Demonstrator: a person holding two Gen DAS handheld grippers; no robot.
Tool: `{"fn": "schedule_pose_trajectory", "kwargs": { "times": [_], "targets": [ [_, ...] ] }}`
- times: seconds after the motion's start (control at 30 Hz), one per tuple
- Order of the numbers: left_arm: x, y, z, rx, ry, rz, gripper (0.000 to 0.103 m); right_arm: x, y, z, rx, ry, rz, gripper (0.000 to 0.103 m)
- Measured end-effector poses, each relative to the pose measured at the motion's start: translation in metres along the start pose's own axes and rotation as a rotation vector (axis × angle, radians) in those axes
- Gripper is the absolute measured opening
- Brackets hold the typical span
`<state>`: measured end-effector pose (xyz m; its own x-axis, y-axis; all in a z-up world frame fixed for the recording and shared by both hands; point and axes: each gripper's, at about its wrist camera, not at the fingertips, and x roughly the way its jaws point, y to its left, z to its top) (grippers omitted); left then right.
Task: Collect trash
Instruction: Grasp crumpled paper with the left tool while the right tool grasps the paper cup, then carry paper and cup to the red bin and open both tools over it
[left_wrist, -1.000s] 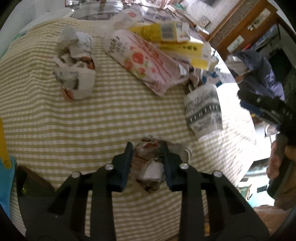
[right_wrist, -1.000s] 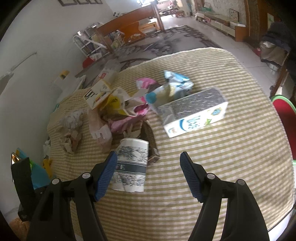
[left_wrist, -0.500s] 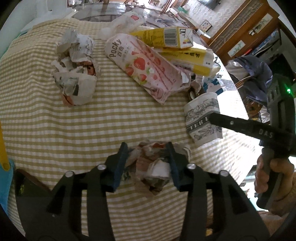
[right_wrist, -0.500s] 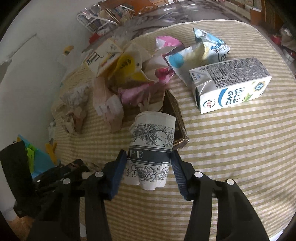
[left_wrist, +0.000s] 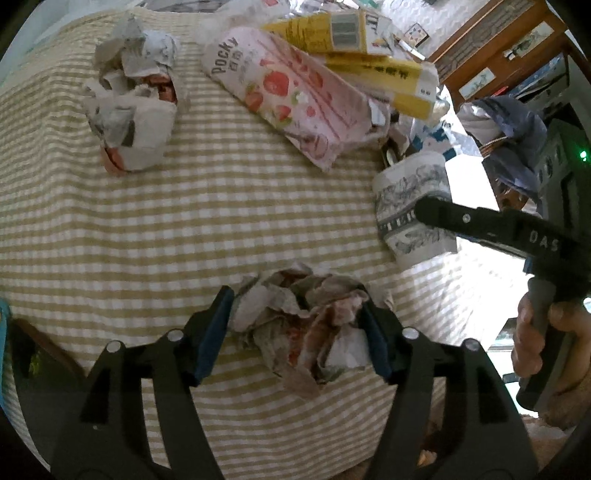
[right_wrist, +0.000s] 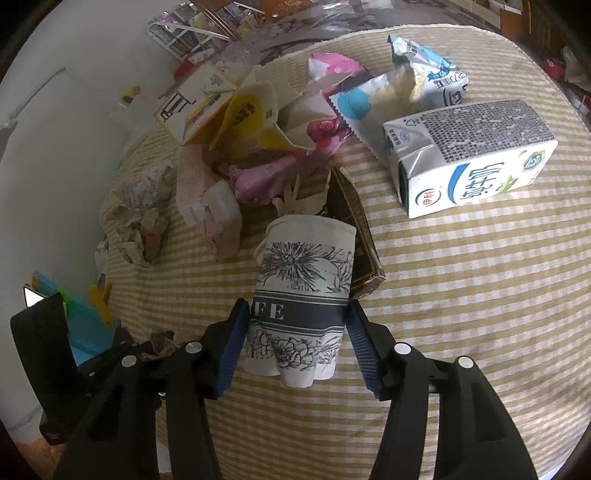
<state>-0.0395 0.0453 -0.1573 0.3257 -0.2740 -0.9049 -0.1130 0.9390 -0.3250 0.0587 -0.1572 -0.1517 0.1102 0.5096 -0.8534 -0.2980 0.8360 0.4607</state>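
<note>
Your bench (right_wrist: 461, 295) wears checked cloth. Your left hand-held gripper (left_wrist: 299, 328), tilted down, has been opening around crumpled paper (left_wrist: 306, 325); your right hand-held gripper (right_wrist: 297, 339) brackets the paper cup (right_wrist: 301, 295) (pads touching).

Both my wrist cameras peer steeply down, close over the yellow-checked tablecloth (left_wrist: 155, 229), sharing the crushed flower-printed paper cup (right_wrist: 301, 295) from opposite sides.
</note>
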Motion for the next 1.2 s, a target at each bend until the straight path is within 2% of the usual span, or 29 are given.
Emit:
{"fn": "schedule_pose_trajectory", "kwargs": {
  "times": [0.1, 0.3, 0.43, 0.67, 1.03, 1.2],
  "targets": [
    [-0.005, -0.005, 0.0, 0.019, -0.025, 0.018, 0.05, -0.01, 0.005, 0.0, -0.022, -0.036, 0.011, 0.051],
    [-0.015, -0.01, 0.002, 0.027, -0.071, 0.024, 0.039, -0.046, 0.014, -0.001, -0.062, -0.164, 0.003, 0.051],
    [-0.026, -0.018, 0.007, 0.05, -0.125, 0.03, 0.038, -0.068, 0.011, -0.001, -0.059, -0.237, -0.007, 0.051],
    [-0.045, -0.035, 0.024, 0.066, -0.212, 0.001, 0.038, -0.08, -0.006, -0.004, -0.005, -0.278, -0.003, 0.051],
    [-0.061, -0.066, 0.052, 0.104, -0.293, -0.045, 0.038, -0.096, -0.025, -0.008, 0.048, -0.318, -0.009, 0.051],
    [-0.061, -0.077, 0.055, 0.122, -0.296, -0.054, 0.038, -0.104, -0.036, -0.009, 0.071, -0.337, -0.016, 0.051]
  ]
}}
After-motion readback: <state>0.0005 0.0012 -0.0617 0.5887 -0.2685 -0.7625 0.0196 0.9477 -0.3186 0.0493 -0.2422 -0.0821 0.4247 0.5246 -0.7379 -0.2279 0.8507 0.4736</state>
